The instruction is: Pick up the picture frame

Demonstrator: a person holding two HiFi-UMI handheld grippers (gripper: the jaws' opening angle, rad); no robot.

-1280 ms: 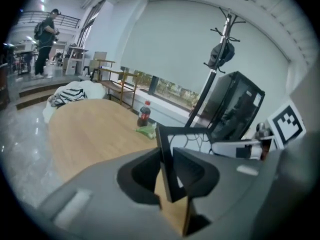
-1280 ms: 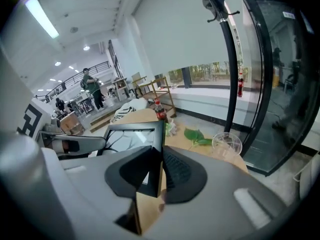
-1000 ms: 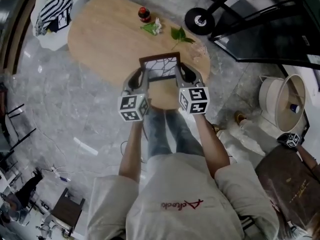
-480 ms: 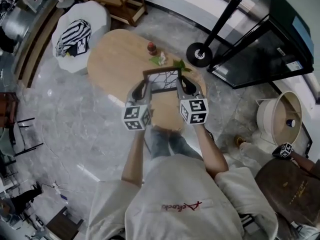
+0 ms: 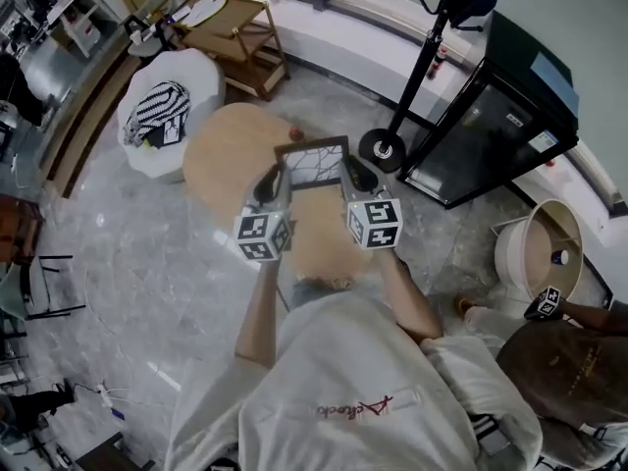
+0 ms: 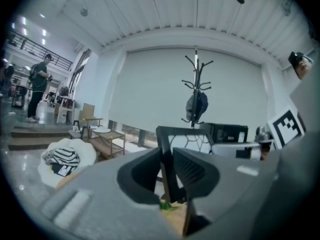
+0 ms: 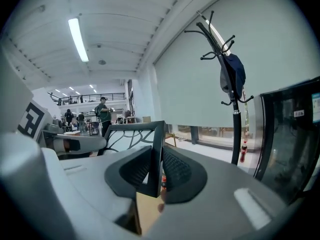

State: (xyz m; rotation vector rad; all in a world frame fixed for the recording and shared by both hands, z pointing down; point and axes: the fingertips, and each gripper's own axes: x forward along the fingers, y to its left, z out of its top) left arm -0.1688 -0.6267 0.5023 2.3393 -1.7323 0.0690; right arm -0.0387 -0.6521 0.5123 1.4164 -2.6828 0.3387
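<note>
Frame (image 5: pixel 312 165) now rides well above the table (image 5: pixel 221 155), higher than a second ago. Your left gripper (image 5: pixel 276 179) and right gripper (image 5: pixel 349 176) each clamp a side edge, so pickup looks done.

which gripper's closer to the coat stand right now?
Right. The right gripper grips the picture frame on the edge toward the coat stand; the left gripper grips the opposite edge, farther off.

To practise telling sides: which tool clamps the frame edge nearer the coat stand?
The right tool, shut on the picture frame's right edge; the left tool grips the opposite edge.
</note>
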